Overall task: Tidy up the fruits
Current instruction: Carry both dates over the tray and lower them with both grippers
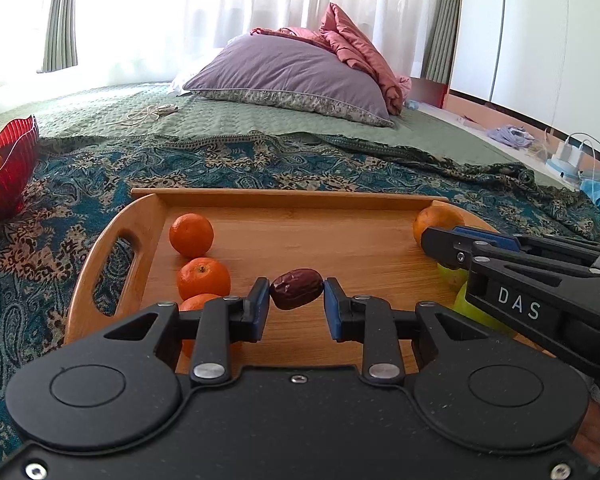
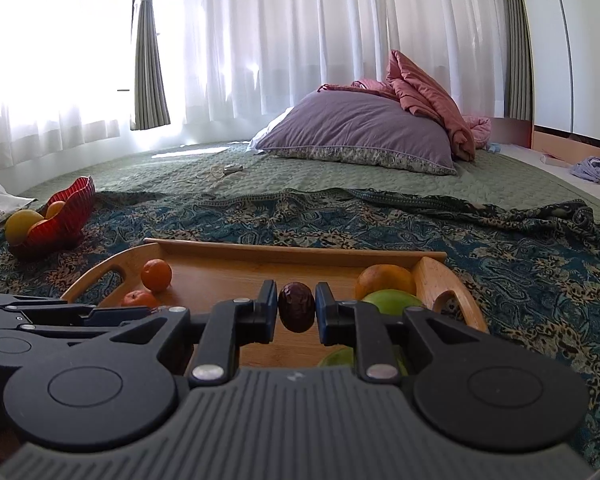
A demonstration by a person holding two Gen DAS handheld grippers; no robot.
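In the left wrist view my left gripper (image 1: 296,300) is shut on a dark red date (image 1: 296,288), held above the wooden tray (image 1: 284,196). Three tangerines (image 1: 191,235) sit in a row at the tray's left end. An orange (image 1: 434,216) and green fruit (image 1: 452,276) lie at its right end, partly behind my right gripper (image 1: 432,240). In the right wrist view my right gripper (image 2: 296,320) is shut on a second dark date (image 2: 296,304) over the same tray (image 2: 292,249). The left gripper (image 2: 140,311) shows at the left edge.
A red ribbed bowl (image 2: 70,210) holding yellow and orange fruit stands on the patterned blue cloth (image 2: 500,264) left of the tray. Beyond lie a green quilt, a purple pillow (image 2: 360,132), a pink blanket and a coiled cable (image 1: 152,114). Chargers and cloths lie at the far right.
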